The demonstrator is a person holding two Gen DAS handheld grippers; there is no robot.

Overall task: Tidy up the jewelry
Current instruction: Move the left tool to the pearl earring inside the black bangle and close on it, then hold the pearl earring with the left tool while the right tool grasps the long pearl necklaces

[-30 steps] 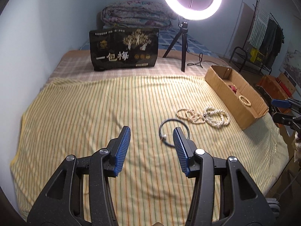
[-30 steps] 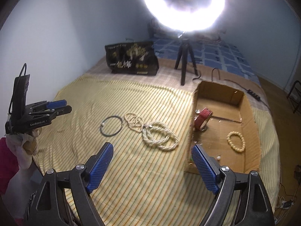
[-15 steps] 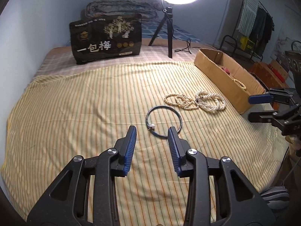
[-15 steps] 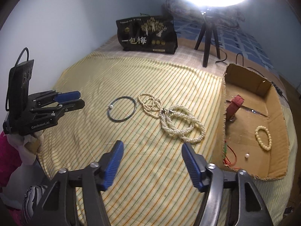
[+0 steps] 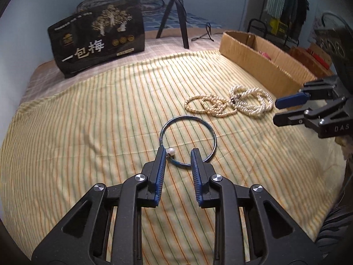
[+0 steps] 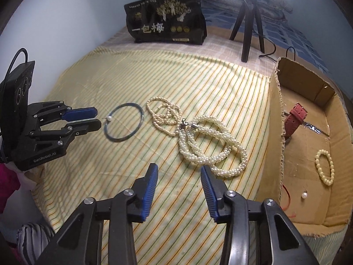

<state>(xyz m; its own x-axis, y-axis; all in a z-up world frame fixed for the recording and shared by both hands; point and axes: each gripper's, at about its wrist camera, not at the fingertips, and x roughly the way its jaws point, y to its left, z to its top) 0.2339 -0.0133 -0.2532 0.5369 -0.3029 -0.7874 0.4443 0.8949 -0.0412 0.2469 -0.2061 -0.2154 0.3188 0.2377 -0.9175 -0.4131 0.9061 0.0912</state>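
The left gripper (image 5: 177,152), jaws parted, straddles the bangle's (image 5: 188,140) near rim; the thin hoop may slip aside. The right gripper (image 6: 179,171) hangs open.

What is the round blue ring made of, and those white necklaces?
The blue bangle looks like thin, stiff metal or glass: it keeps a perfect circle and glints. The pearl necklaces look like glossy cream beads, real or plastic, I cannot tell, with small metal clasps.

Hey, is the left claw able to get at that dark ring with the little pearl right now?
Probably yes. The left claw is open, its tips straddling the near edge of the dark ring on the striped cloth, with nothing between them.
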